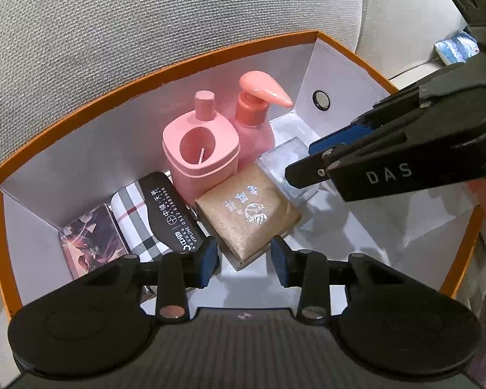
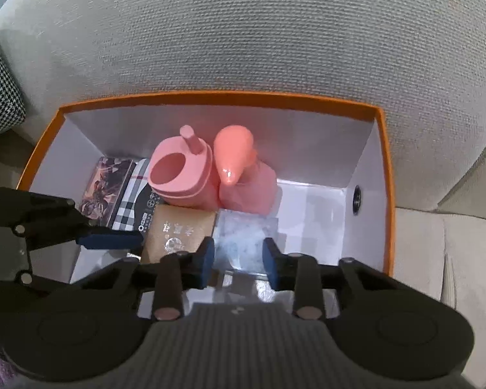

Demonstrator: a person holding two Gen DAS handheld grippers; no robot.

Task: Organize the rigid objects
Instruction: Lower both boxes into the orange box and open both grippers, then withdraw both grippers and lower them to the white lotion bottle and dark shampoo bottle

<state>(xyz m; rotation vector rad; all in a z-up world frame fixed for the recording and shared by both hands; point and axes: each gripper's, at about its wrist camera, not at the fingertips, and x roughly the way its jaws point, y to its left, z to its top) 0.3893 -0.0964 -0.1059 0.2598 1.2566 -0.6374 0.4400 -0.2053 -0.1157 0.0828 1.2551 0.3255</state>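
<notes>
Both claws hang spread and empty over the orange-rimmed white cardboard box (image 1: 314, 52): left claw (image 1: 244, 259) above the tan fabric-covered box (image 1: 246, 210), right claw (image 2: 238, 259) above the clear plastic case (image 2: 246, 230). Packing seems nearly done; next comes withdrawing cleanly.

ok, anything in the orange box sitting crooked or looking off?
Mostly tidy. The tan box sits askew: turned at an angle to the plaid case, with one corner overlapping the clear box. The pink holder and pump bottle stand upright. No spills or damage visible.
</notes>
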